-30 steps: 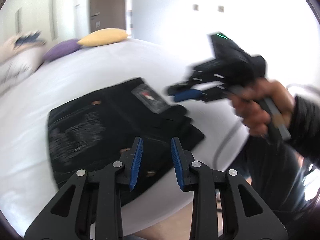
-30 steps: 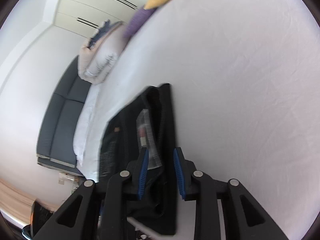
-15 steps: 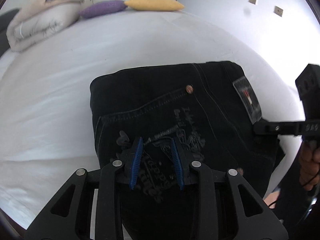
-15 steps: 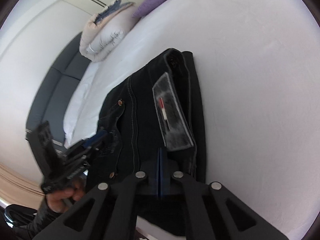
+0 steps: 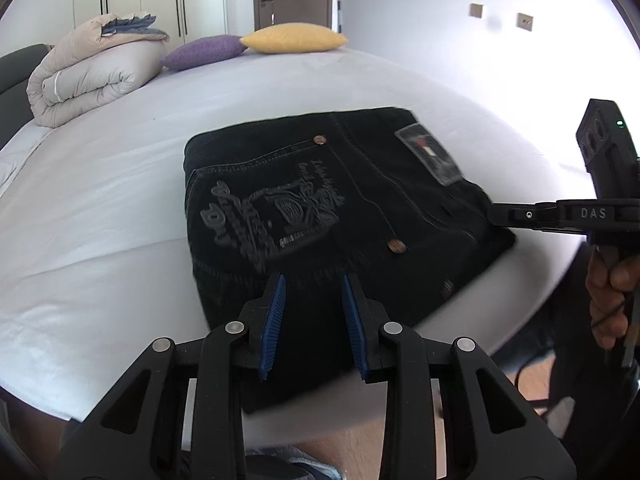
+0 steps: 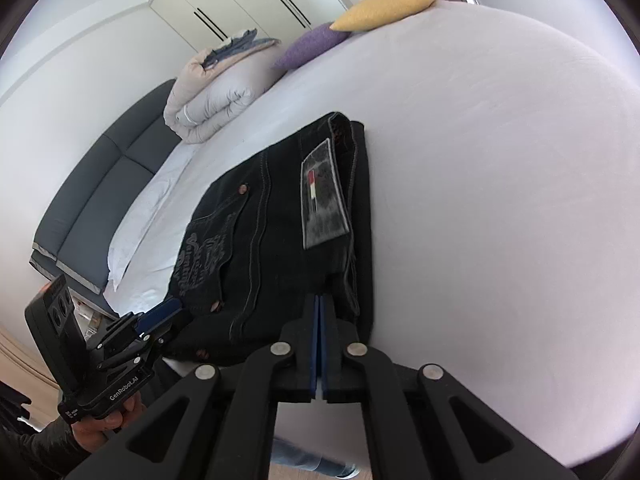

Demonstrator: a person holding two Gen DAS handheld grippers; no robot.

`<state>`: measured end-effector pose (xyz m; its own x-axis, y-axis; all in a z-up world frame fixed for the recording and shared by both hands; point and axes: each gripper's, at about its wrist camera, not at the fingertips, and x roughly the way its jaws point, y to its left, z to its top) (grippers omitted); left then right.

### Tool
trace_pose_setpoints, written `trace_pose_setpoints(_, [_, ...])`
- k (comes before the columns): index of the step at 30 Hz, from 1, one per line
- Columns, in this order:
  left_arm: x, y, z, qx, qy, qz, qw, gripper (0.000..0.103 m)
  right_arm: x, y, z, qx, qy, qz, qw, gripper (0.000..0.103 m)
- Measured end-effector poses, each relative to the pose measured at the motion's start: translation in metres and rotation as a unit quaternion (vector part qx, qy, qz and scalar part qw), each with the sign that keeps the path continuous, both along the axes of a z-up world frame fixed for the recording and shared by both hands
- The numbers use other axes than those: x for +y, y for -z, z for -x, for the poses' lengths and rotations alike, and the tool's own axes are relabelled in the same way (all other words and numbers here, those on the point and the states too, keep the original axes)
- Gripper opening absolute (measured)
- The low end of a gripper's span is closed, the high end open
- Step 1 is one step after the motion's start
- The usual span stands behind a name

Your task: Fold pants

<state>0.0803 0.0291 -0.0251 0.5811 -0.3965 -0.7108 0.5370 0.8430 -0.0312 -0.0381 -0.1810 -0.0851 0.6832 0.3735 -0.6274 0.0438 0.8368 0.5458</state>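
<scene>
While the right gripper [image 6: 320, 300] sits with its blue pads pressed flat together at the near edge of the pants [image 6: 280, 232], whether any denim is pinched between them can't be made out, so call it closed and leave it there. Over on the other side, the left gripper [image 5: 312, 280] hovers low at the near hem with its jaws parted a little, dark fabric showing in the gap, the pads not pressing on it. The pants themselves lie folded into a compact dark rectangle near the front edge of the bed [image 5: 100, 220], back pocket up, grey embroidery across it and a grey patch [image 6: 322, 196] with a red and white mark by the waistband. Copper rivets glint at the pocket corners. From the left wrist view, a hand [image 5: 610, 300] grips the right tool's handle off the mattress edge. Farther back, a rolled beige duvet [image 5: 92, 72] rests at the head of the bed, and beside it a purple cushion [image 5: 204, 52] touches a yellow cushion [image 5: 292, 38].
</scene>
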Motion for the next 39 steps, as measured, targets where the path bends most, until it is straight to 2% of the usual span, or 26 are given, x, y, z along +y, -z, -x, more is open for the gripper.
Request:
trace_pose_setpoints(1, [0.004, -0.003, 0.007, 0.003, 0.001, 0.009, 1.0, 0.029, -0.002, -0.002, 0.006, 0.001, -0.002, -0.002, 1.0, 0.007])
trace_pose_setpoints(2, [0.009, -0.01, 0.016, 0.008, -0.002, 0.021, 0.9997, 0.029, -0.005, -0.007, 0.014, -0.002, 0.002, 0.0, 1.0, 0.025])
trace_pose_setpoints(3, [0.02, -0.015, 0.017, 0.013, -0.013, 0.035, 0.9992, 0.032, -0.009, -0.011, 0.021, -0.004, 0.015, 0.008, 1.0, 0.049])
trace_pose_setpoints(4, [0.031, -0.019, 0.015, 0.017, -0.029, 0.049, 0.9982, 0.053, -0.012, -0.015, 0.026, -0.008, 0.025, 0.013, 1.0, 0.054])
trace_pose_setpoints(6, [0.054, -0.027, 0.009, 0.015, -0.069, 0.078, 0.9944, 0.081, -0.023, -0.028, 0.032, -0.03, 0.04, 0.005, 0.999, 0.055])
trace_pose_setpoints(7, [0.067, -0.033, 0.001, 0.011, -0.09, 0.102, 0.9906, 0.082, -0.028, -0.035, 0.03, -0.039, 0.048, 0.001, 0.998, 0.055])
trace_pose_setpoints(8, [0.074, -0.035, -0.005, 0.017, -0.098, 0.113, 0.9887, 0.082, -0.032, -0.042, 0.026, -0.042, 0.05, 0.0, 0.998, 0.056])
trace_pose_setpoints(11, [0.085, -0.029, -0.039, 0.07, -0.109, 0.14, 0.9817, 0.082, -0.037, -0.048, 0.002, -0.033, 0.035, 0.001, 0.999, 0.058])
trace_pose_setpoints(15, [0.082, -0.005, -0.076, 0.151, -0.113, 0.161, 0.9689, 0.082, -0.043, -0.03, -0.039, 0.028, 0.021, -0.021, 0.999, 0.059])
trace_pose_setpoints(18, [0.07, 0.009, -0.094, 0.186, -0.108, 0.153, 0.9647, 0.082, -0.044, -0.012, -0.062, 0.064, 0.023, -0.046, 0.997, 0.059])
trace_pose_setpoints(21, [0.051, 0.021, -0.109, 0.216, -0.09, 0.141, 0.9619, 0.082, -0.036, -0.004, -0.074, 0.082, 0.016, -0.034, 0.996, 0.059])
trace_pose_setpoints(24, [0.035, 0.025, -0.112, 0.217, -0.077, 0.106, 0.9675, 0.082, -0.028, -0.003, -0.085, 0.086, 0.006, -0.016, 0.996, 0.059])
trace_pose_setpoints(28, [0.018, 0.022, -0.119, 0.215, -0.065, 0.082, 0.971, 0.069, -0.015, -0.005, -0.101, 0.099, 0.0, 0.02, 0.995, 0.058])
trace_pose_setpoints(35, [0.012, 0.017, -0.118, 0.209, -0.06, 0.062, 0.9741, 0.056, 0.011, -0.011, -0.108, 0.102, -0.016, 0.109, 0.989, 0.045])
trace_pose_setpoints(37, [0.01, 0.014, -0.115, 0.204, -0.058, 0.058, 0.9756, 0.048, 0.017, -0.013, -0.107, 0.1, -0.018, 0.125, 0.987, 0.042])
trace_pose_setpoints(39, [0.006, 0.01, -0.113, 0.196, -0.055, 0.052, 0.9777, 0.04, 0.023, -0.017, -0.105, 0.094, -0.019, 0.145, 0.985, 0.034])
